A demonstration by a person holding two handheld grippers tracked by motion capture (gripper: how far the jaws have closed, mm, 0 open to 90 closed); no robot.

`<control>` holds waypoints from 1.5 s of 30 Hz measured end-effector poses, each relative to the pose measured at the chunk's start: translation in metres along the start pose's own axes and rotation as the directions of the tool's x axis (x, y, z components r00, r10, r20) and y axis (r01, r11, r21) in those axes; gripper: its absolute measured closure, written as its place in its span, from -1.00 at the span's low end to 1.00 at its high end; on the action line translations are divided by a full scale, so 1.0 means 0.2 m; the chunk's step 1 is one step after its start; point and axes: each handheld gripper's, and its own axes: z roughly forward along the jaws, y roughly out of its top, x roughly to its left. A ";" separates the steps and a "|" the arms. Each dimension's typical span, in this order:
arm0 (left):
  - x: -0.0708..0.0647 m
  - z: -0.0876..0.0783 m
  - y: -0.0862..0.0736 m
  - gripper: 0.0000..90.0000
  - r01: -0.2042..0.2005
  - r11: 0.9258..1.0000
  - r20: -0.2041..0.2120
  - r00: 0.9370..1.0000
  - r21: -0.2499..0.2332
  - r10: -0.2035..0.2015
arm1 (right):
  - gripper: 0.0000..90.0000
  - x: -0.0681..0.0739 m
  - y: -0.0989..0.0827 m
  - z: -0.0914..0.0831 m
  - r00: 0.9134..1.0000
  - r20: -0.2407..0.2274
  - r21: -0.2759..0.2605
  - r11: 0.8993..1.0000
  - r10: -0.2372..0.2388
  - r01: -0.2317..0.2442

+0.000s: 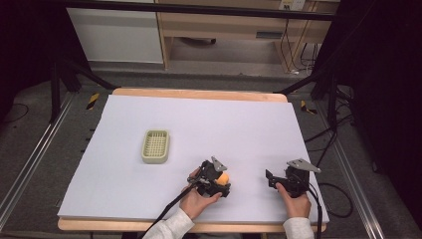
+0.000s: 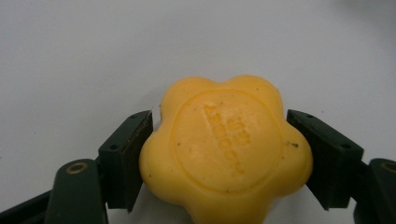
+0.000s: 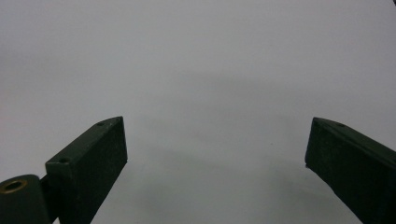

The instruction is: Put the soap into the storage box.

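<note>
L gripper (image 1: 222, 182) is clamped on the soap (image 2: 226, 149): yellow, flower-shaped bar w/ a round stamped panel on top, lettering too soft to read. In the left gripper view both pads press its lobes, one each side, no gap visible; bar sits flat on the sheet (image 2: 93, 56), not lifted as far as I can tell. From the high view the soap (image 1: 224, 178) is near the front edge, a bit right of centre, mostly hidden by the gripper body, w/ the person's left hand (image 1: 198, 199) wrapped round the grip from below and cable trailing toward the bottom edge. R gripper (image 1: 269, 177) is well apart to the right, held in the right hand (image 1: 294, 199), jaws pointing left toward the soap. In the right gripper view (image 3: 215, 154) its jaws stand wide apart w/ nothing between them, just bare white sheet. Further out: green tray (image 1: 156, 146), slotted base, lies on the sheet up and left of the L gripper, clearly apart from soap. White sheet covers most of the wooden table (image 1: 199, 93); wood shows along the far and near edges.
</note>
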 end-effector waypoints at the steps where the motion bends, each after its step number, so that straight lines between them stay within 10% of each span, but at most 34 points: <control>1: 0.00 0.00 0.00 -0.44 -0.003 1.000 0.000 1.000 -0.001 0.003 | -0.87 0.00 0.00 0.00 1.000 -0.001 0.000 1.000 0.000 0.000; 45: 0.16 -0.22 -0.01 -0.44 -0.003 0.999 -0.019 1.000 -0.051 0.002 | -0.87 0.00 0.00 0.00 1.000 0.001 0.000 1.000 0.002 -0.002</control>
